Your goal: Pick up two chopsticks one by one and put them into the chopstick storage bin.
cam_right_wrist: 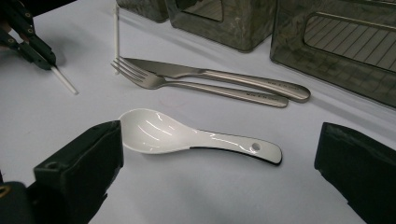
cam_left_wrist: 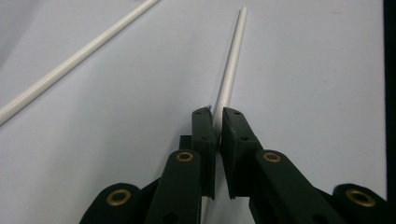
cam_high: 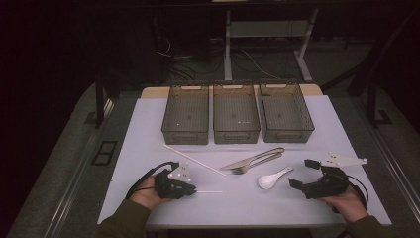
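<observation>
our left gripper [cam_left_wrist: 217,128] has its jaws clamped on a white straw [cam_left_wrist: 229,70]. our right gripper [cam_right_wrist: 219,172] gapes around the spoon [cam_right_wrist: 187,135]. next, probably a lift toward the bins [cam_high: 236,121] at 12 o'clock.

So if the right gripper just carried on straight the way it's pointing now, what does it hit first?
Most likely the white spoon: it lies on the table straight ahead of the open right gripper, between its jaws' line. The fork and knife lie beyond.
</observation>
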### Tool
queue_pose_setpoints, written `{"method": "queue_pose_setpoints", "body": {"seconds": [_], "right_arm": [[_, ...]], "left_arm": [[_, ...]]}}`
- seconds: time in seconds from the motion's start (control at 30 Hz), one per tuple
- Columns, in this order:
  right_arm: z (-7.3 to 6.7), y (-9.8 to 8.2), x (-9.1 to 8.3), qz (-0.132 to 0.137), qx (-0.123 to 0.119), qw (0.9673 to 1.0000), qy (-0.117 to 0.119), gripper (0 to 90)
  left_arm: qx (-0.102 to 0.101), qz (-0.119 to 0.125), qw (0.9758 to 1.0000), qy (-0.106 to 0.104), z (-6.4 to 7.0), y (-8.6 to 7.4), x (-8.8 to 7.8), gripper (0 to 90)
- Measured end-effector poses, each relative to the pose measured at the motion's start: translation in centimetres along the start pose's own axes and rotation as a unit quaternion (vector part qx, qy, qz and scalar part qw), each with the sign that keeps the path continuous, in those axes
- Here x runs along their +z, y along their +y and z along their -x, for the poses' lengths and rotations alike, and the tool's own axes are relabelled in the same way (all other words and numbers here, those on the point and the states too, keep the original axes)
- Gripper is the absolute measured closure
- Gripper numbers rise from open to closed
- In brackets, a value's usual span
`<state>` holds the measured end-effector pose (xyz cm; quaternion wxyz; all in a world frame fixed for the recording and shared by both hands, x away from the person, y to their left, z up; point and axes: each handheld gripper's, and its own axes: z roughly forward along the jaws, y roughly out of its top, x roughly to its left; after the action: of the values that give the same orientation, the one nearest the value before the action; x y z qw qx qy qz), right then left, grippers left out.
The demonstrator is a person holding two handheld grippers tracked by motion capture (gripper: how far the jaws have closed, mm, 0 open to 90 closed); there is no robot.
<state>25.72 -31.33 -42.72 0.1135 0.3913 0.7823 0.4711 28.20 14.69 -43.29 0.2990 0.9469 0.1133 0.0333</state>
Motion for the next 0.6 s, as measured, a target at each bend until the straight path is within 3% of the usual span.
{"method": "queue_pose_setpoints", "body": {"seconds": [0.17,0.4,0.53,0.6], "right_arm": [[0.0,0.0,0.0,0.000,0.000,1.0000,0.000,1.2],[0.0,0.0,0.0,-0.001,0.000,1.0000,0.000,1.2],[0.0,0.0,0.0,-0.001,0.000,1.0000,0.001,1.2],[0.0,0.0,0.0,-0.002,-0.001,1.0000,0.002,1.2]], "left_arm": [[-0.025,0.012,0.9994,0.018,-0.6,-0.1,0.1,83.1],[-0.040,0.019,0.9973,0.060,-1.4,-0.1,0.3,83.2],[-0.040,0.024,0.9970,0.061,-1.3,-0.2,0.2,82.3],[-0.040,0.029,0.9969,0.061,-1.2,-0.5,-0.1,75.4]]}}
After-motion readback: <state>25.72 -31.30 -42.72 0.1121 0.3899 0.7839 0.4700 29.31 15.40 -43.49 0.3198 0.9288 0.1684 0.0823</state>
